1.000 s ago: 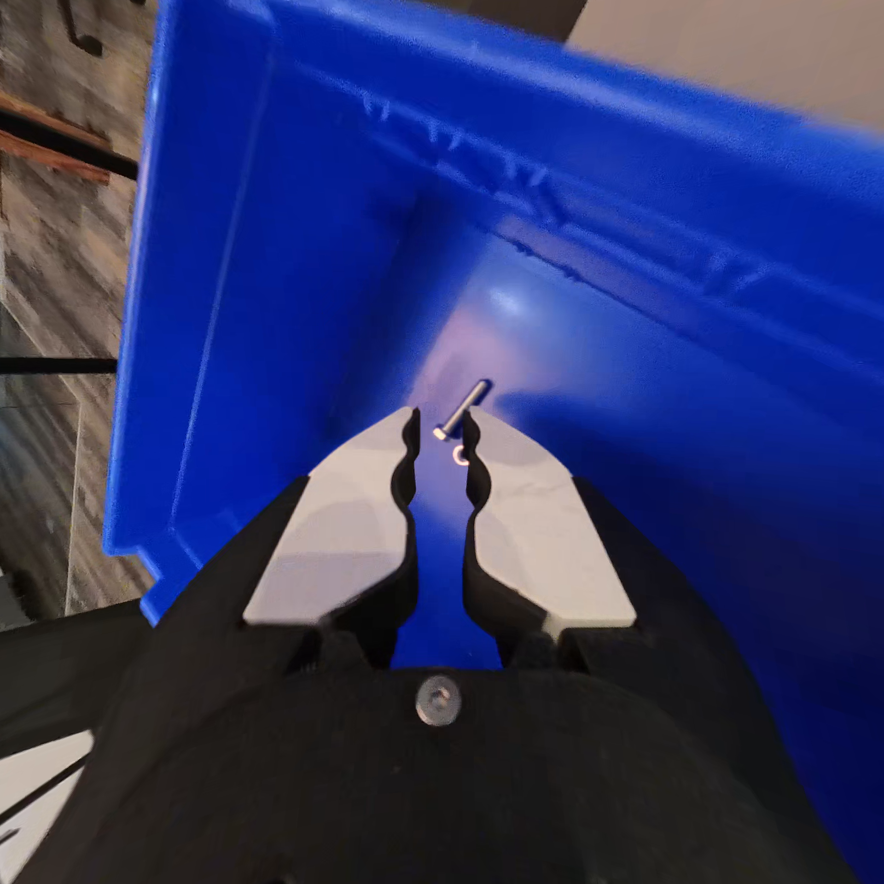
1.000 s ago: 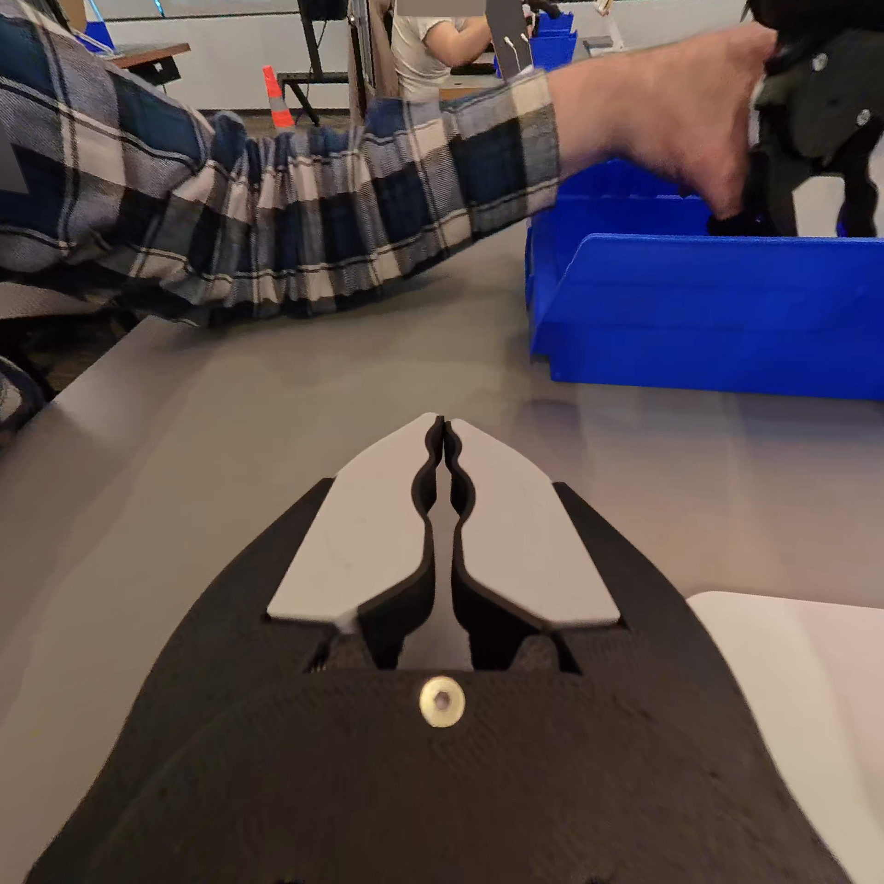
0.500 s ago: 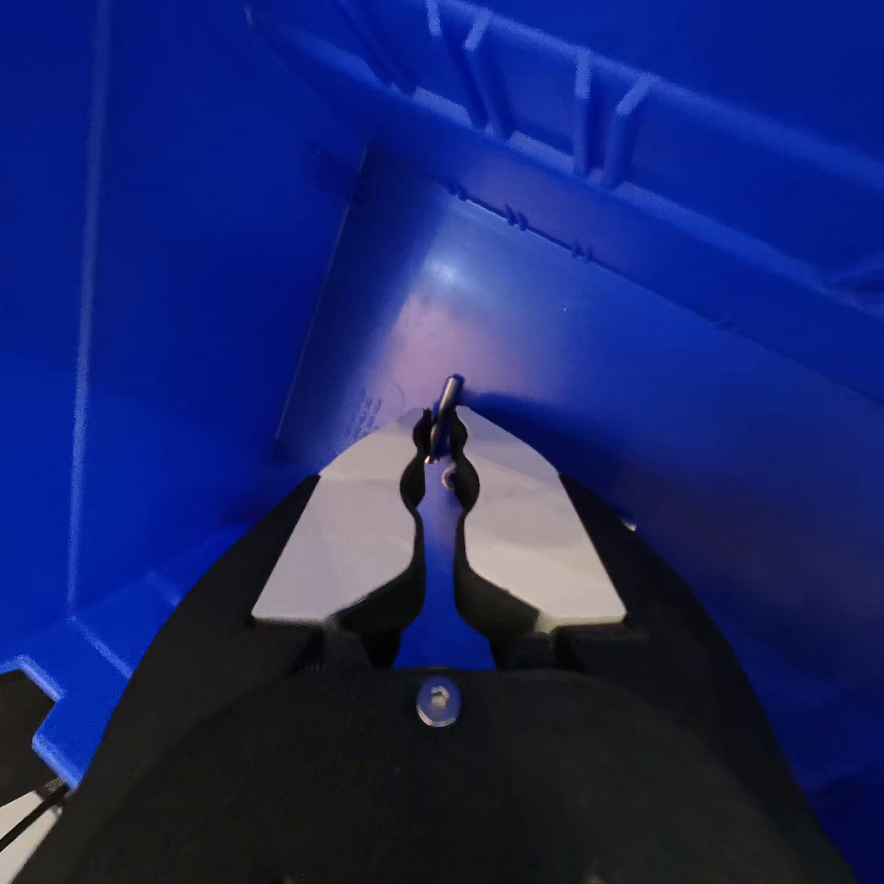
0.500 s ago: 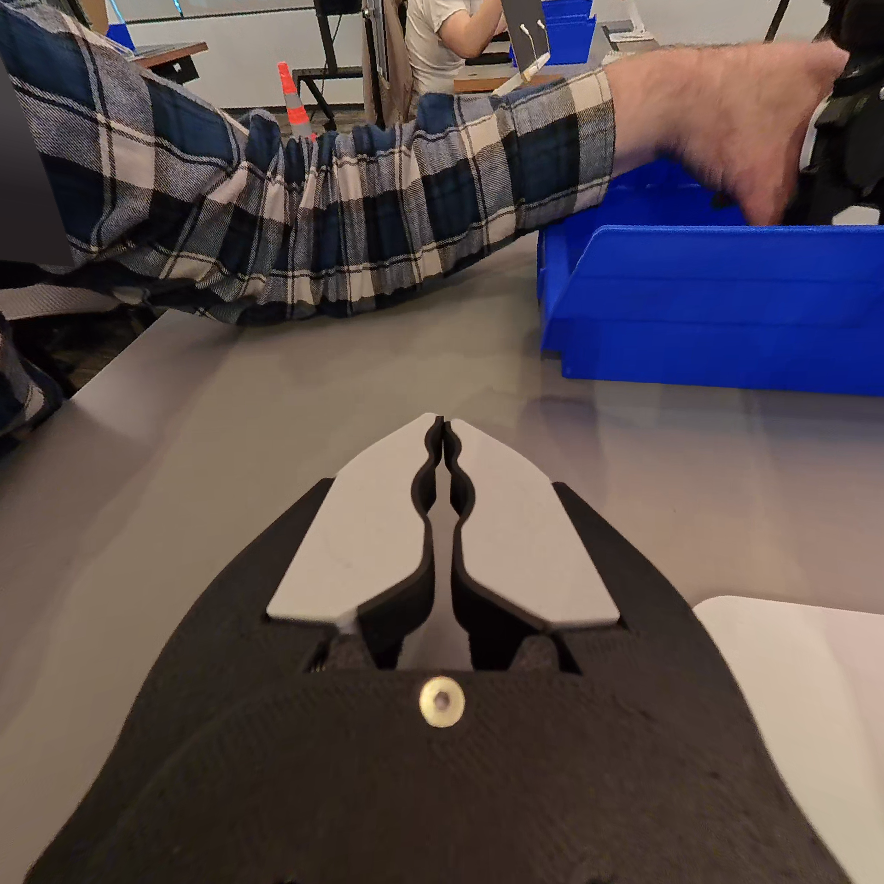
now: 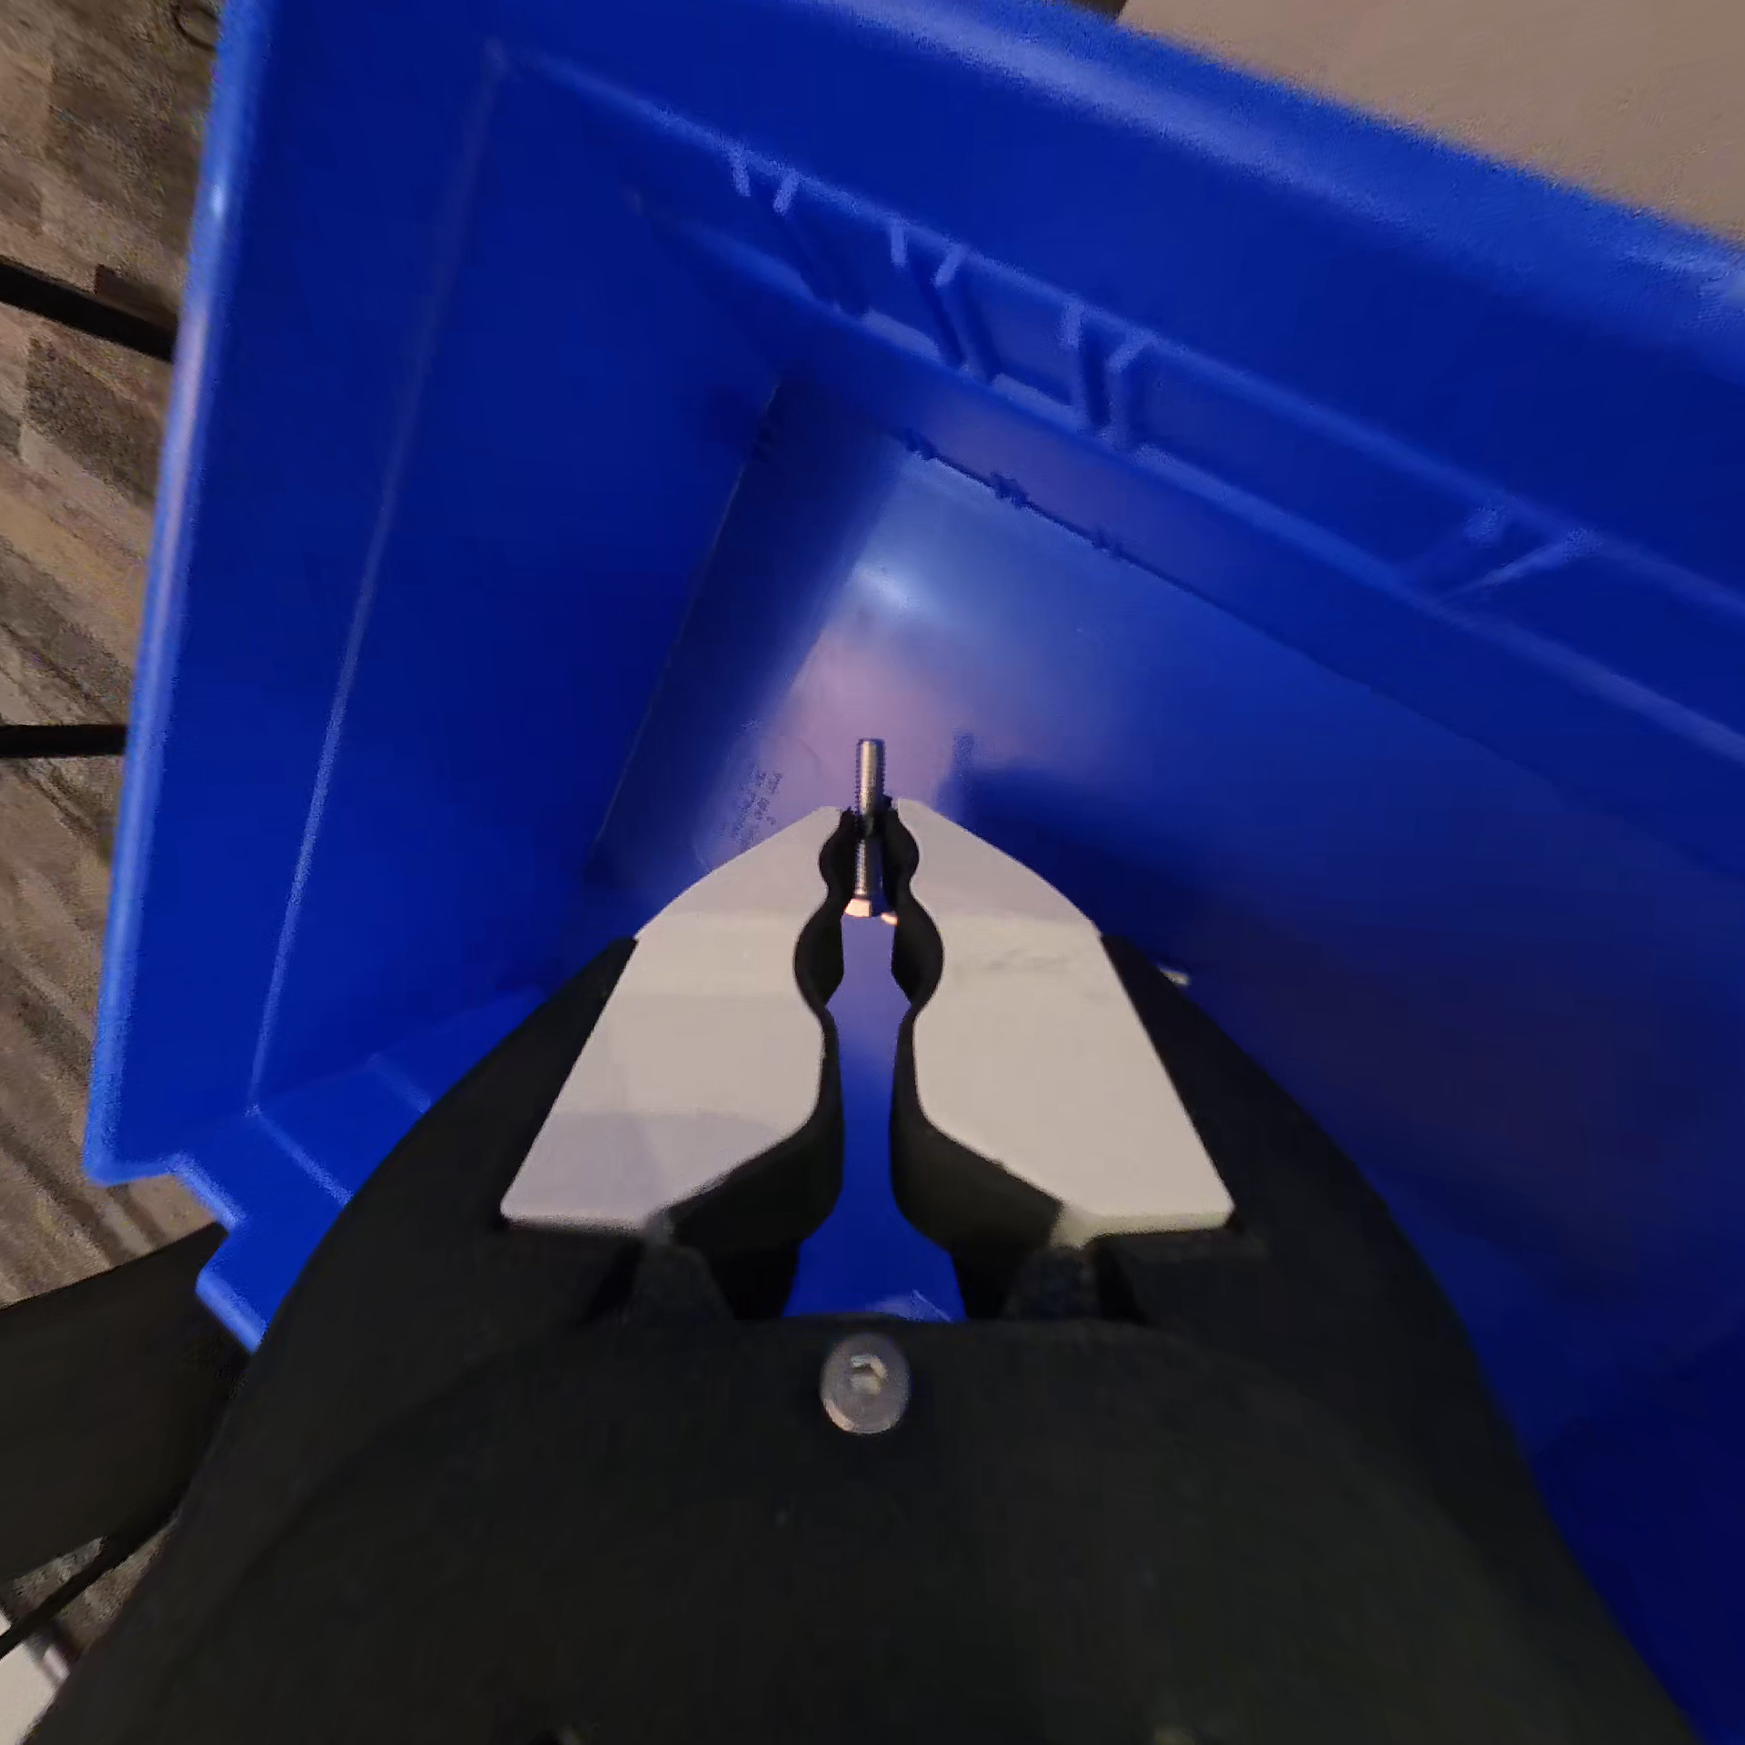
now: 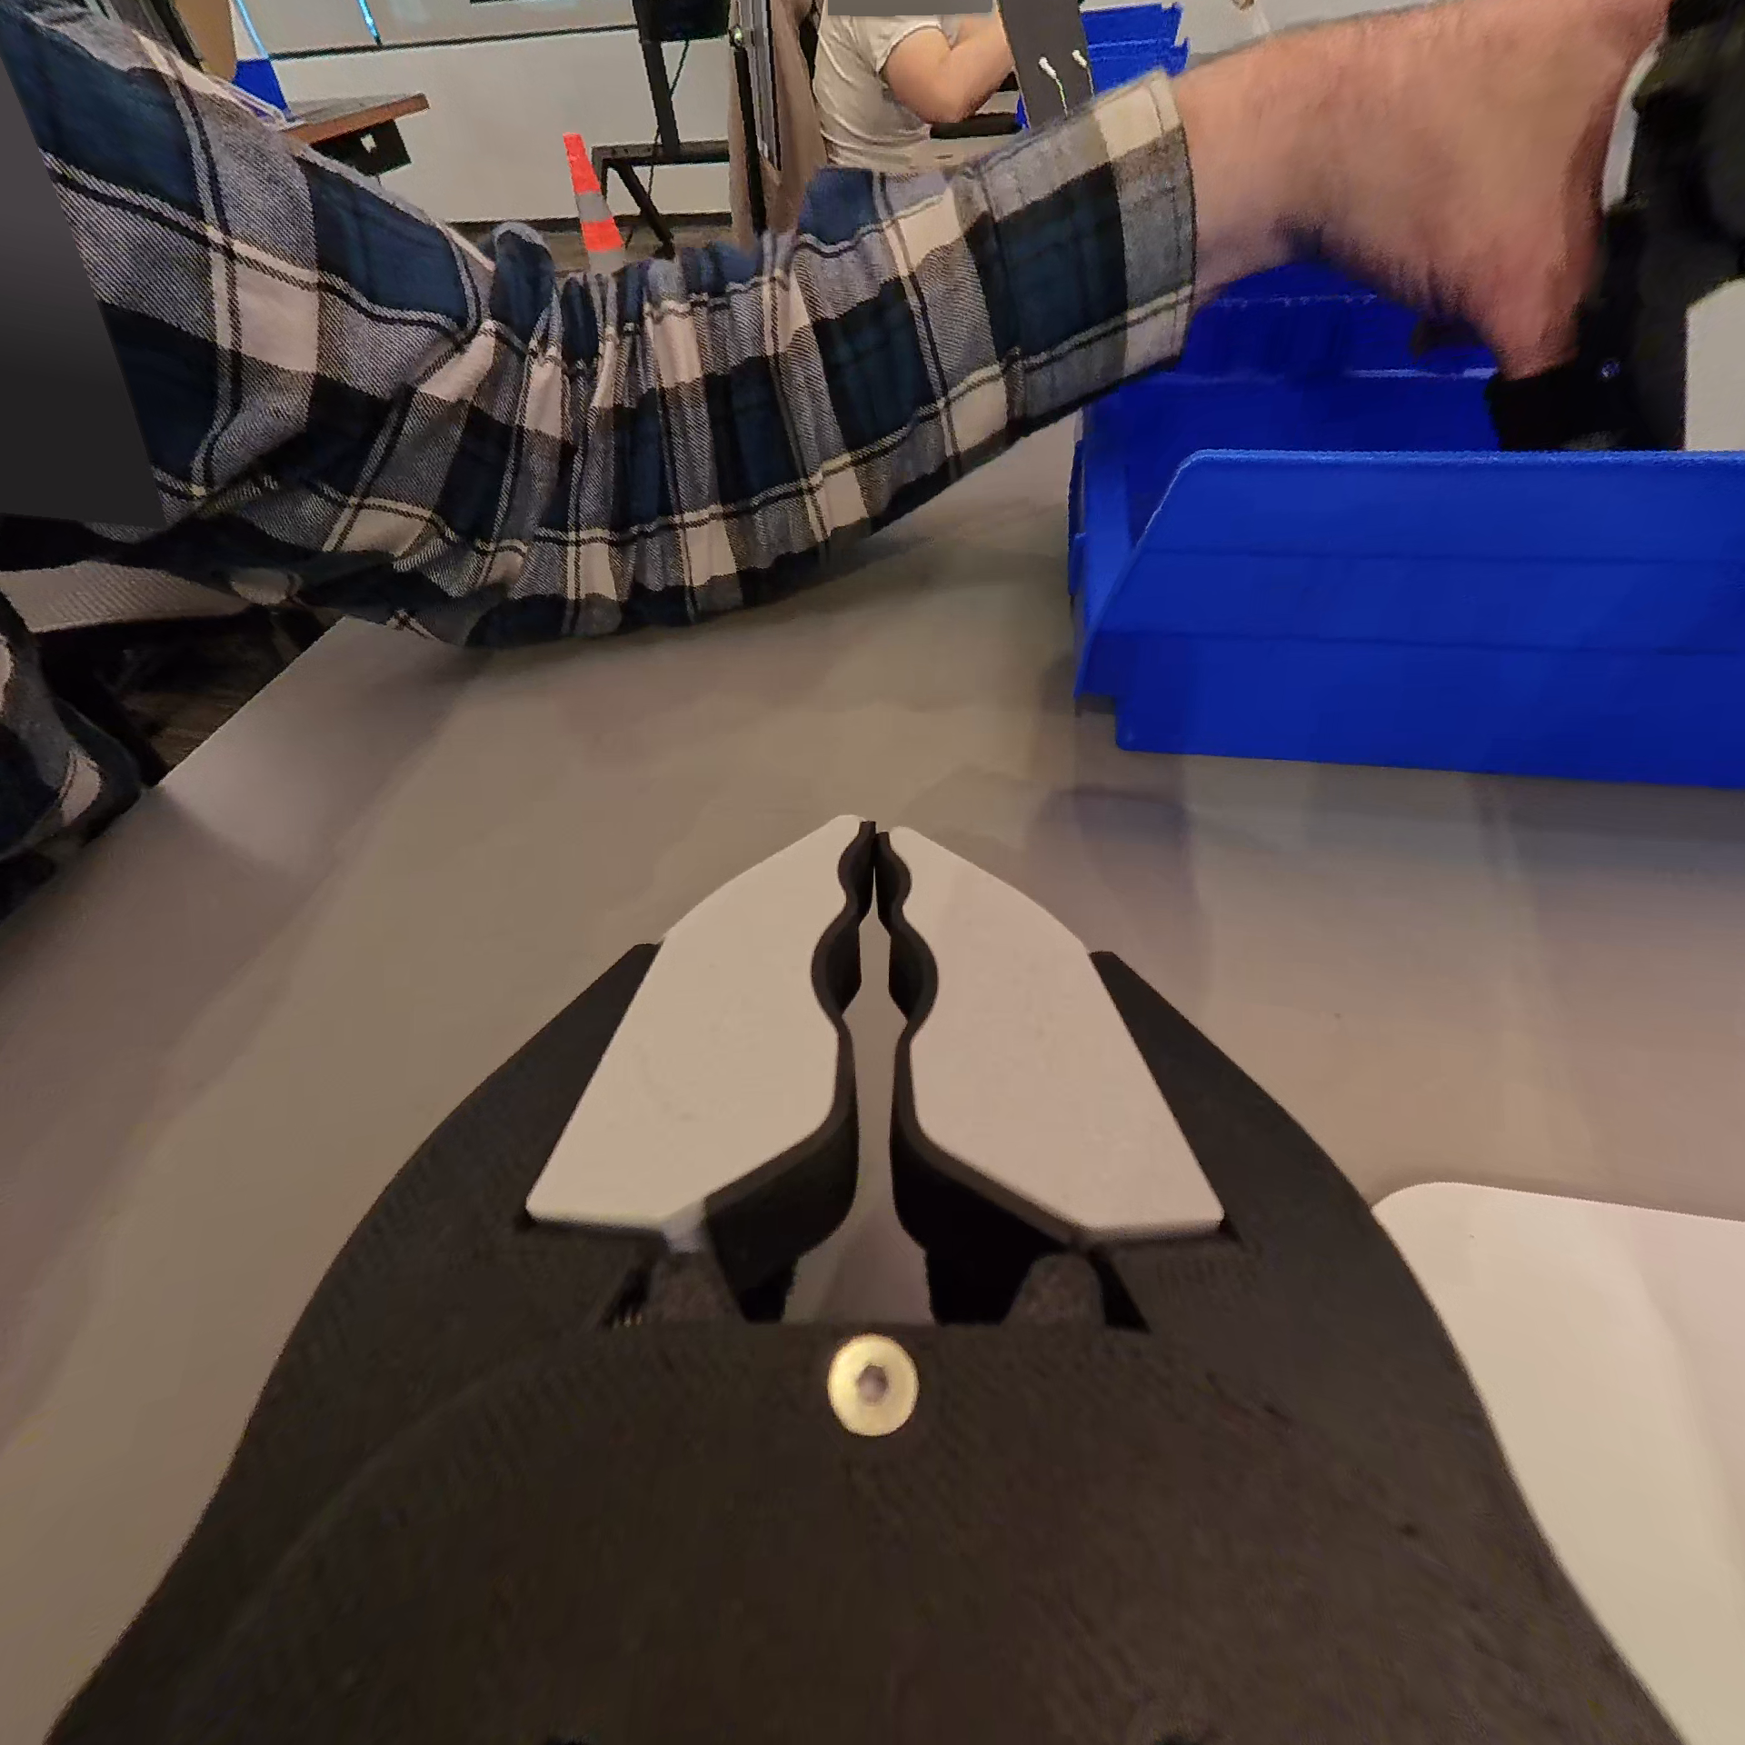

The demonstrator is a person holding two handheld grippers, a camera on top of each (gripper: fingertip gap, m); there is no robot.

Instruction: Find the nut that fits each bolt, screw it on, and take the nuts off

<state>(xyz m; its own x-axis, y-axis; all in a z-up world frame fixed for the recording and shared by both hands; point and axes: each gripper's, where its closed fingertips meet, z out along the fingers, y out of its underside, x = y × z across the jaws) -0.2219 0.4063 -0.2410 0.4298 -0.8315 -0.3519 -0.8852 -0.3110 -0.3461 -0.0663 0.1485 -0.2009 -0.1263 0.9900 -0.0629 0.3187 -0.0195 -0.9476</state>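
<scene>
In the left wrist view my left gripper (image 5: pixel 869 814) is shut on a small silver bolt (image 5: pixel 868 774) and holds it above the floor of a blue bin (image 5: pixel 453 585). The bolt's threaded end sticks out past the fingertips and its head sits back between the pads. In the right wrist view my right gripper (image 6: pixel 870 831) is shut with nothing between its pads, low over the grey table (image 6: pixel 567 803). The left gripper (image 6: pixel 1624 312) shows at the far right in a person's hand (image 6: pixel 1416 179), over the blue bin (image 6: pixel 1416 604).
A plaid sleeve (image 6: pixel 614 378) stretches across the table toward the bin. A white tray (image 6: pixel 1586 1369) lies at my right gripper's right. A second blue bin (image 6: pixel 1275 321) stands behind the first. An orange cone (image 6: pixel 590 203) and a seated person (image 6: pixel 888 85) are far behind. Spacing between my two grippers at the tips: around 30 centimetres.
My left gripper went down into the bin, closed on the bolt that lay on the bin floor, and has lifted it clear. My right gripper has stayed shut and nearly still.
</scene>
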